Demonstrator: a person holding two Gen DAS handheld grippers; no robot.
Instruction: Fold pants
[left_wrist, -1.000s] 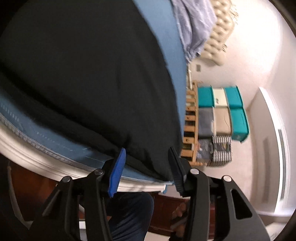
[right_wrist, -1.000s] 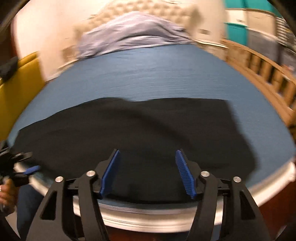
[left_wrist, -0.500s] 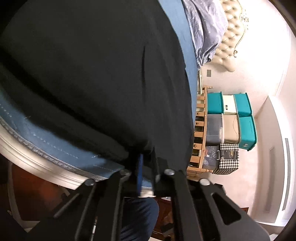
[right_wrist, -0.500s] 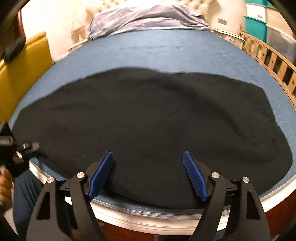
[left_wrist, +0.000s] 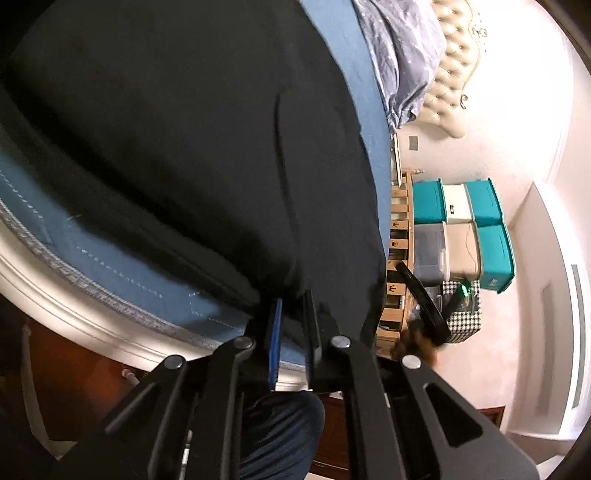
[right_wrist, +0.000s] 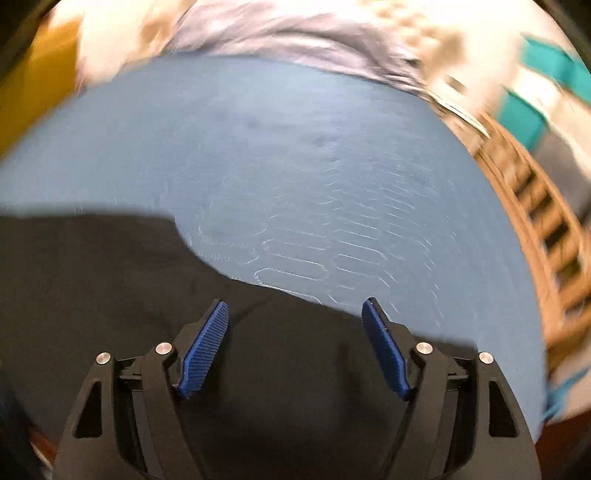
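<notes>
We see the bed (right_wrist: 303, 166), its blue quilted cover filling most of the right wrist view, with a wooden rail (right_wrist: 546, 221) blurred at the right edge of that frame. On it lie the black pants (left_wrist: 177, 140), spread across the upper left and centre of the left wrist view and, in the right wrist view, taking the lower left and bottom centre. At the bottom centre of the left wrist view our left gripper (left_wrist: 293, 317) is clamped on the pants' edge near the foot of the bed. At the bottom of the right wrist view our right gripper (right_wrist: 295, 343) hovers with its jaws wide apart and nothing between them. We judge that we are taking hold for a fold: next the right gripper needs to drop onto the nearby hem and pinch it, so both can lift evenly.
</notes>
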